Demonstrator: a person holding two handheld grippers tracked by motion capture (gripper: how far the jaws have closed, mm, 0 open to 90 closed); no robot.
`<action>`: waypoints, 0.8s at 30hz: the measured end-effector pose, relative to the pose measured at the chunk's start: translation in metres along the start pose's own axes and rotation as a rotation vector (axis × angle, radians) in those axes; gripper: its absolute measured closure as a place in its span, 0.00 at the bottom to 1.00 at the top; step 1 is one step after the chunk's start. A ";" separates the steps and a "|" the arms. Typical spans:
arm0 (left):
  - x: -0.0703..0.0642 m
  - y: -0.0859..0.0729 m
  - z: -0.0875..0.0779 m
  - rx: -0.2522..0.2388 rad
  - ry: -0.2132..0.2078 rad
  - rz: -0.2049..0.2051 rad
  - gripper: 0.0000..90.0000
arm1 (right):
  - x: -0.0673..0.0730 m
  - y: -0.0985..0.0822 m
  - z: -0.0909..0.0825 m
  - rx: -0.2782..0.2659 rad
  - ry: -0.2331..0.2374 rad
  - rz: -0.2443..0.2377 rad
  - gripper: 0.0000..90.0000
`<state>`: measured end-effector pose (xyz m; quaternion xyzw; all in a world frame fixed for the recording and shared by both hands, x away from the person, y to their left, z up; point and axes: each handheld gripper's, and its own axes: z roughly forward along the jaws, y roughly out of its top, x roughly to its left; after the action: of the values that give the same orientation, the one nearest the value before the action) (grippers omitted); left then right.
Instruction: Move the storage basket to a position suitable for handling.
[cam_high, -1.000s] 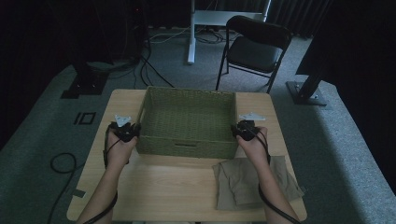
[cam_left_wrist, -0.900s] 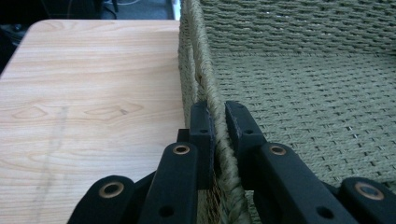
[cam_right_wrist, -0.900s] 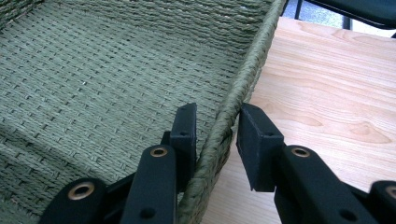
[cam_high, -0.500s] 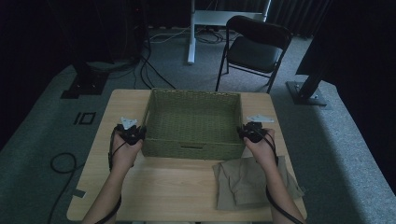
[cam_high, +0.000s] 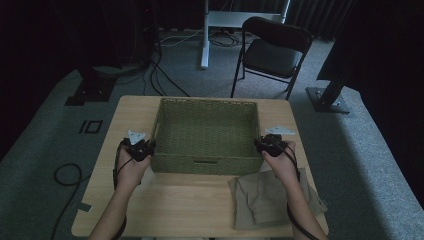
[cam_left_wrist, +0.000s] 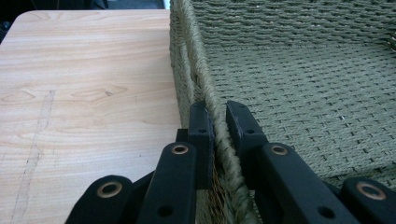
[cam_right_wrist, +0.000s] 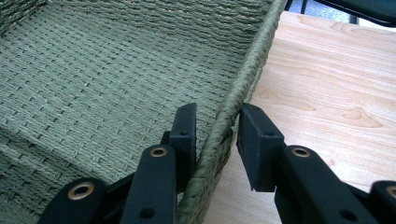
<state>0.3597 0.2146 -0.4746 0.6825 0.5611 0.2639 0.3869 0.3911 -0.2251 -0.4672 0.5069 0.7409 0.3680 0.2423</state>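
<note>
Two grippers sit at the sides of a green woven basket (cam_high: 206, 134) in the middle of the tabletop (cam_high: 170, 200). The left gripper (cam_left_wrist: 219, 122) pinches the basket's left rim tight. The right gripper (cam_right_wrist: 215, 126) is spread apart, one jaw on each side of the right rim. A tan folded cloth (cam_high: 272, 197) lies just beside the basket's near right corner.

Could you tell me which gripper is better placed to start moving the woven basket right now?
Left. The left gripper has its jaws nearly closed on the basket rim, while the right gripper straddles the opposite rim with a gap beside one jaw.
</note>
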 end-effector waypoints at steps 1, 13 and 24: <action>0.000 -0.001 -0.001 0.001 0.001 0.002 0.91 | 0.001 0.000 -0.001 0.001 -0.001 -0.001 0.76; 0.000 -0.004 -0.007 0.008 -0.013 0.013 0.90 | 0.002 -0.004 -0.005 -0.002 0.011 0.001 0.75; 0.013 0.003 -0.001 -0.014 -0.139 0.021 0.41 | -0.011 -0.009 -0.002 -0.051 0.066 0.002 0.44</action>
<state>0.3630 0.2272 -0.4727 0.7023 0.5239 0.2236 0.4270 0.3888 -0.2374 -0.4732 0.4889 0.7384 0.4033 0.2302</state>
